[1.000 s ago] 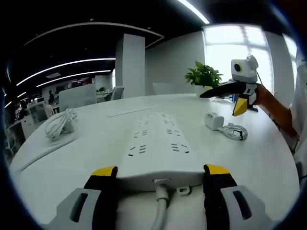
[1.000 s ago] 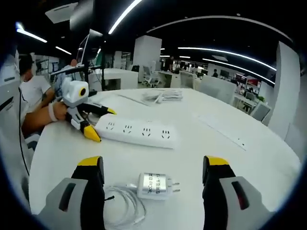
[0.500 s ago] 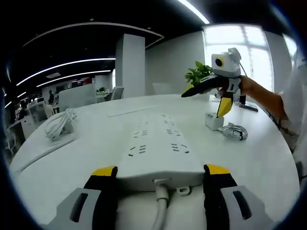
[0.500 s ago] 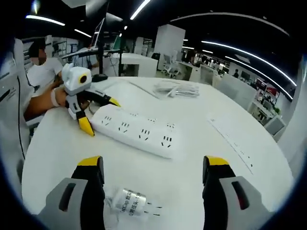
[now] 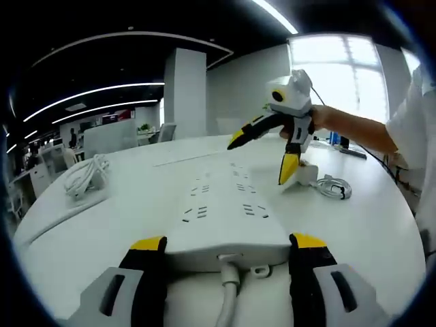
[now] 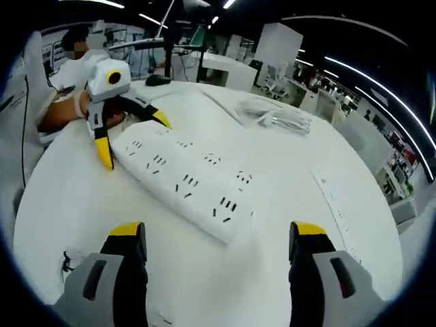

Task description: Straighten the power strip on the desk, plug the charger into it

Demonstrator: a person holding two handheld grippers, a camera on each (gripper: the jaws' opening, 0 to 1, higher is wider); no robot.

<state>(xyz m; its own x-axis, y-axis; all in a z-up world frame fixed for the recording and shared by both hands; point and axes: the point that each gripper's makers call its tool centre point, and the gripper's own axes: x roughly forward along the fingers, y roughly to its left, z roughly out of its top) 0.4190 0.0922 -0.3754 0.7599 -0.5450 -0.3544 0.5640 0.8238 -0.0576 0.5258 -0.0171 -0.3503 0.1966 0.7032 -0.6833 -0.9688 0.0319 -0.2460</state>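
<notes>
While wide, left claw astride power strip

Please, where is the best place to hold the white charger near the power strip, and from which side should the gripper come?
Probably the charger is best held on its two flat sides, around the block body, coming from above. It lies flat on the desk, beside the power strip, with its coiled cable behind it. The right gripper hovers open over it; one jaw hides part of it.

My left gripper view sits low at the power strip cord end, looking along it, close. My right gripper view looks down across the strip from higher. Both share it and the white desk.
</notes>
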